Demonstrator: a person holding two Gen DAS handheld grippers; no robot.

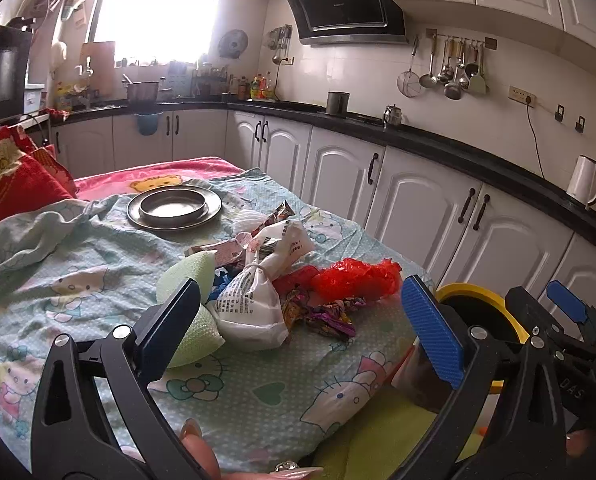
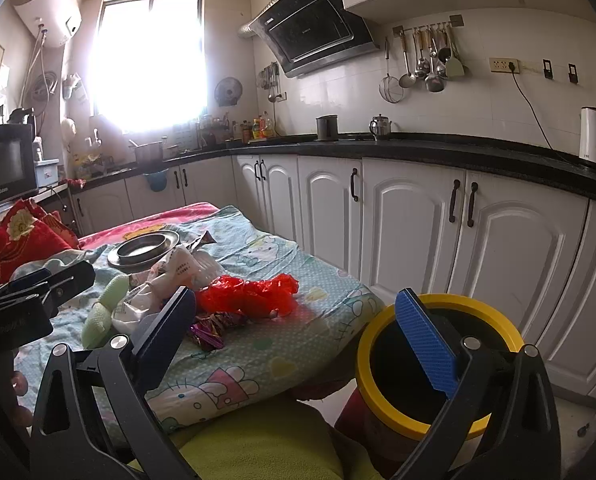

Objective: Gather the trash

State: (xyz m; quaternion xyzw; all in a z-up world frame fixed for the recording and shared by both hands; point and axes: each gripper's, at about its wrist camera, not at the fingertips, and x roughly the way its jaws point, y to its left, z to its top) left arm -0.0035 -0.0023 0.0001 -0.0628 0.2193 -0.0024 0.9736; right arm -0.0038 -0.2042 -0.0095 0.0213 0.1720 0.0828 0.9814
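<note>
A trash pile lies on the cartoon-print cloth (image 1: pixel 257 392): a tied white printed bag (image 1: pixel 253 304), a crumpled red plastic bag (image 1: pixel 354 278), a green foam net (image 1: pixel 185 280), purple candy wrappers (image 1: pixel 322 314) and a pink carton (image 1: pixel 217 248). My left gripper (image 1: pixel 306 332) stands open just short of the white bag, holding nothing. My right gripper (image 2: pixel 298 338) is open too and empty, with the red plastic bag (image 2: pixel 249 296) ahead on the left. Its right finger hangs over a yellow-rimmed bin (image 2: pixel 470 300) beside the cloth's near right corner.
A metal plate with a bowl (image 1: pixel 173 206) sits farther back on the cloth. Red cushions (image 1: pixel 13 184) lie at the far left. White cabinets (image 2: pixel 410 240) under a black counter run along the right. Green fabric (image 2: pixel 257 440) fills the foreground.
</note>
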